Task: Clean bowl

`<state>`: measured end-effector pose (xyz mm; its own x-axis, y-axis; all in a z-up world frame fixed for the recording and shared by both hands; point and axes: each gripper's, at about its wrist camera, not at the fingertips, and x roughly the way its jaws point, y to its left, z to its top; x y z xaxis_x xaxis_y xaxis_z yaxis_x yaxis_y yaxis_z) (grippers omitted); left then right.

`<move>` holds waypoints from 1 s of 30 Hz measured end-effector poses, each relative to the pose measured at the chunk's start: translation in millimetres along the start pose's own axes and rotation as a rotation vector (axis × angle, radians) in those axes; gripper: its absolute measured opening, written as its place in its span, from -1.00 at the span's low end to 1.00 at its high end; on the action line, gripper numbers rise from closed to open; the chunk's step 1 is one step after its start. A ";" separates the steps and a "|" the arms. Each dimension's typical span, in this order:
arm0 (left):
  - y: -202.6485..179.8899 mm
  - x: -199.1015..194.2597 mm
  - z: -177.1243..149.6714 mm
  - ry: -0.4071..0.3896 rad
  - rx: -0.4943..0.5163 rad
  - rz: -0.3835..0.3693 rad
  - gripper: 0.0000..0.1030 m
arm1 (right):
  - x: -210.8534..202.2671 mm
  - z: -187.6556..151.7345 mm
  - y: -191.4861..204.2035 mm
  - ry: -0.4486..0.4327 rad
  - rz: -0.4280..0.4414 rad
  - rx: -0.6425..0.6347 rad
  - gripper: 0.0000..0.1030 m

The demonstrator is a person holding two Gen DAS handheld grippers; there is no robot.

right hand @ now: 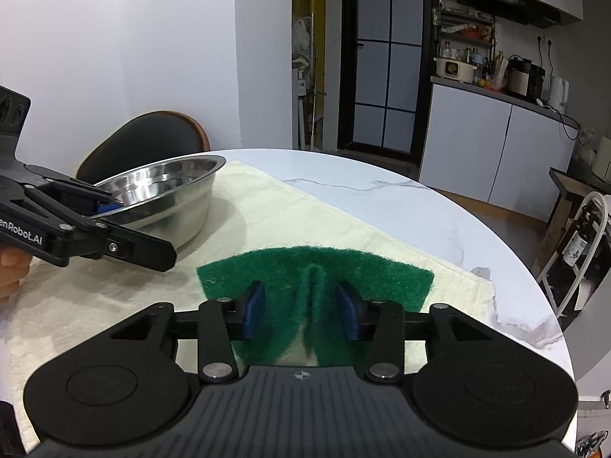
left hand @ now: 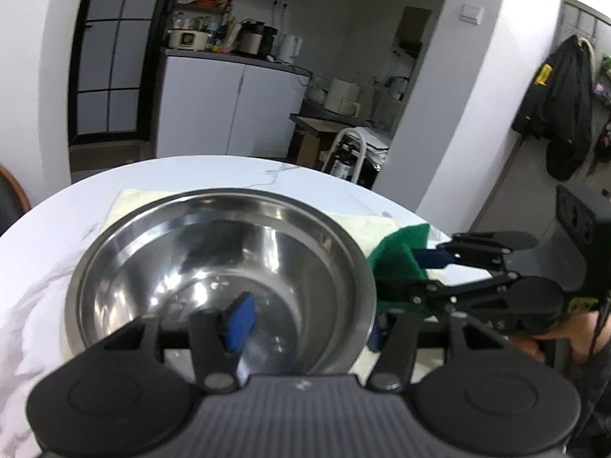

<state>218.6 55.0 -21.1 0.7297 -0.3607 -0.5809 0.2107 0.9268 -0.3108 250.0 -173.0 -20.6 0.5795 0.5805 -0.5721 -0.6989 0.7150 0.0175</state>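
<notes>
A steel bowl stands tilted on a cream towel on the marble table; it also shows in the right wrist view. My left gripper is shut on the bowl's near rim, one blue pad inside, the other outside. It shows from the side in the right wrist view. A green scouring pad lies on the towel, bunched into a ridge. My right gripper is open, its blue pads on either side of that ridge. The scouring pad and right gripper show in the left wrist view.
The round white marble table ends close on the right. A black chair stands behind the bowl. Kitchen cabinets and a rack with a bottle stand beyond the table.
</notes>
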 end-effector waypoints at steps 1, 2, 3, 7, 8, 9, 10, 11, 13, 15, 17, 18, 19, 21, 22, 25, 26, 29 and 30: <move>0.6 -1.5 0.3 -0.004 -0.009 -0.006 0.33 | -1.1 -0.4 0.9 -0.001 -0.003 -0.002 0.07; 0.2 -3.2 0.7 -0.010 -0.006 -0.001 0.36 | -1.8 -0.5 1.4 -0.002 -0.004 -0.002 0.17; -0.6 -5.0 0.9 -0.016 -0.002 0.005 0.38 | -3.1 -0.7 1.4 -0.004 -0.005 -0.002 0.22; -7.5 -12.2 -0.2 -0.032 0.024 0.028 0.59 | -8.3 -2.0 -3.6 -0.012 -0.006 0.006 0.46; -9.1 -13.5 -0.8 -0.034 0.028 0.027 0.62 | -9.6 -2.3 -3.5 -0.012 -0.008 0.006 0.50; -10.6 -14.7 -1.4 -0.036 0.033 0.028 0.63 | -11.4 -2.4 -3.2 -0.015 -0.011 0.006 0.52; -11.7 -15.9 -1.8 -0.037 0.036 0.033 0.64 | -13.5 -2.5 -3.0 -0.019 -0.014 0.006 0.56; -12.4 -16.9 -2.1 -0.040 0.036 0.037 0.65 | -15.3 -3.1 -1.6 -0.022 -0.015 0.006 0.61; -13.5 -19.6 -3.0 -0.046 0.034 0.045 0.74 | -20.5 -4.6 1.5 -0.033 -0.019 0.010 0.71; -12.1 -23.9 -4.0 -0.054 0.019 0.050 0.82 | -24.4 -6.6 2.0 -0.039 -0.021 0.011 0.77; -10.8 -26.1 -4.5 -0.058 0.003 0.045 0.82 | -29.8 -9.5 1.8 -0.044 -0.022 0.014 0.79; -11.1 -27.0 -4.7 -0.058 0.002 0.047 0.82 | -32.3 -10.6 2.2 -0.046 -0.023 0.013 0.79; -11.5 -27.8 -4.9 -0.059 0.002 0.048 0.83 | -34.6 -11.3 3.0 -0.050 -0.025 0.011 0.80; -12.7 -29.5 -5.5 -0.062 0.004 0.050 0.83 | -37.1 -11.7 4.4 -0.057 -0.028 0.005 0.81; -13.3 -31.2 -5.7 -0.067 0.006 0.050 0.84 | -38.2 -11.7 4.5 -0.061 -0.029 0.002 0.82; -15.6 -37.8 -5.8 -0.095 0.011 0.064 0.86 | -40.2 -12.4 4.6 -0.066 -0.030 0.010 0.87; -17.1 -42.6 -5.8 -0.115 0.012 0.077 0.94 | -41.9 -12.8 4.2 -0.071 -0.024 0.020 0.88; -21.0 -53.0 -7.8 -0.142 0.022 0.091 0.99 | -48.3 -13.6 2.3 -0.089 0.002 0.056 0.92; -22.0 -54.6 -9.2 -0.138 0.029 0.085 0.99 | -50.1 -14.0 2.1 -0.094 0.008 0.061 0.95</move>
<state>168.1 53.3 10.6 0.8275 -0.2652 -0.4948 0.1620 0.9567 -0.2417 213.6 -206.1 -3.4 0.6125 0.6185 -0.4923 -0.6789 0.7306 0.0731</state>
